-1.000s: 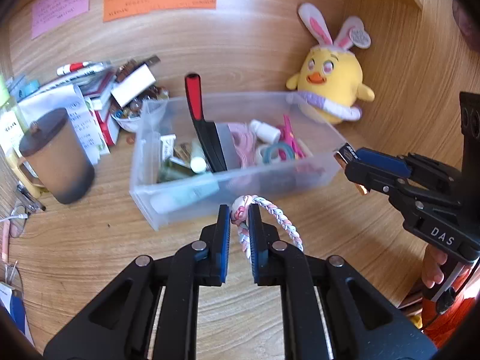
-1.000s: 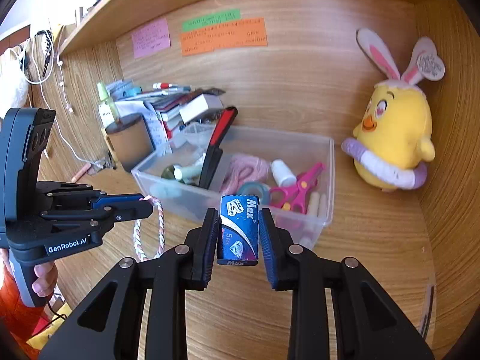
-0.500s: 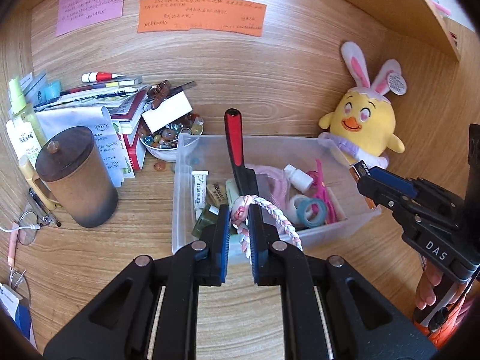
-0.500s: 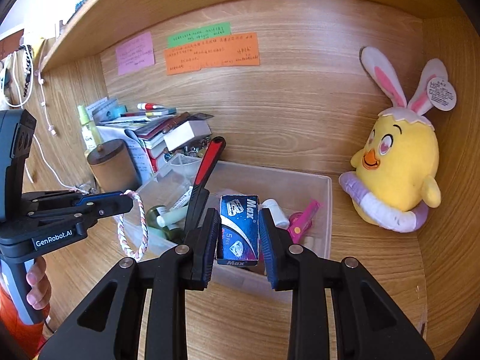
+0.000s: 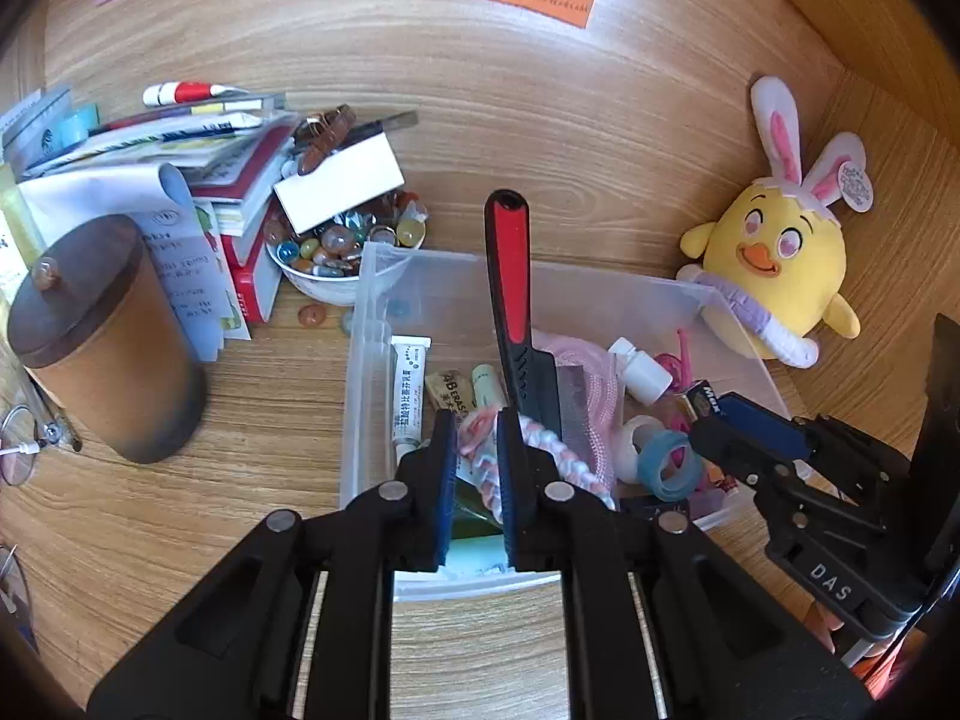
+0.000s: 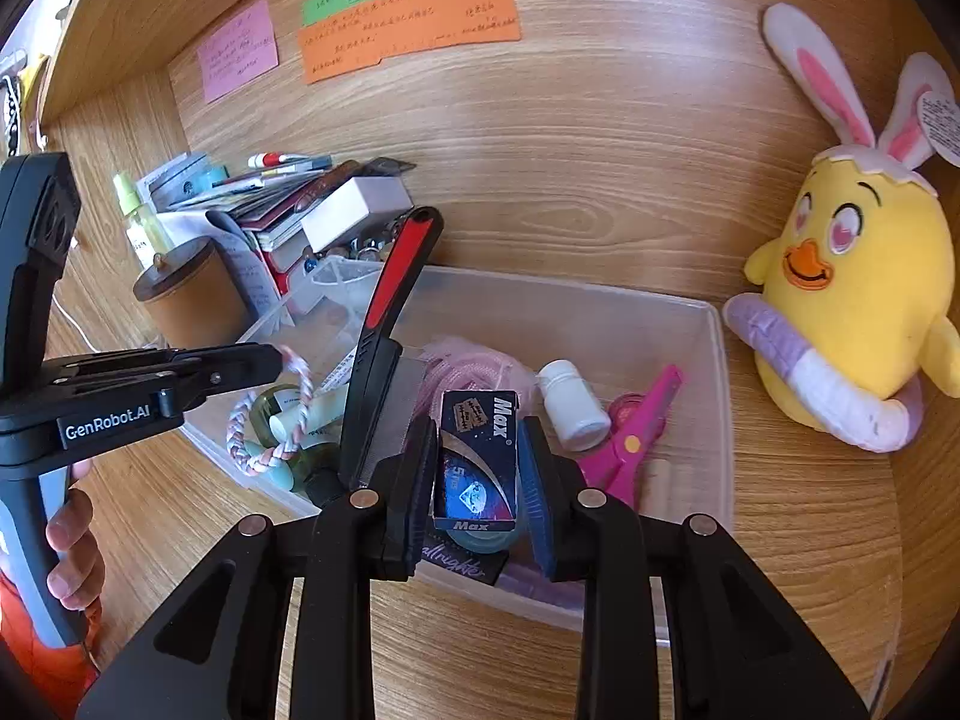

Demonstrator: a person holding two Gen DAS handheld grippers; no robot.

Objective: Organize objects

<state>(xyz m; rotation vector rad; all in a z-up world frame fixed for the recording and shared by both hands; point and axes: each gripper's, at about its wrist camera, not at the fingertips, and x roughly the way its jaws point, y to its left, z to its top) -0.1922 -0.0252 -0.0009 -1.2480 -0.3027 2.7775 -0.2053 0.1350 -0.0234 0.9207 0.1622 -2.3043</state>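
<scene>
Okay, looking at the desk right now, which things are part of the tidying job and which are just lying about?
Part of the job:
- clear plastic bin
- braided rope ring held by the left gripper
- blue Max box between the right gripper's fingers

Just lying about:
- yellow chick plush
- lidded brown cup
- bowl of glass beads
- stack of books
- sticky notes

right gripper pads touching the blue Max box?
Cannot tell. Right wrist view: right gripper straddles small blue Max cardboard box; slivers show beside both pads.
</scene>
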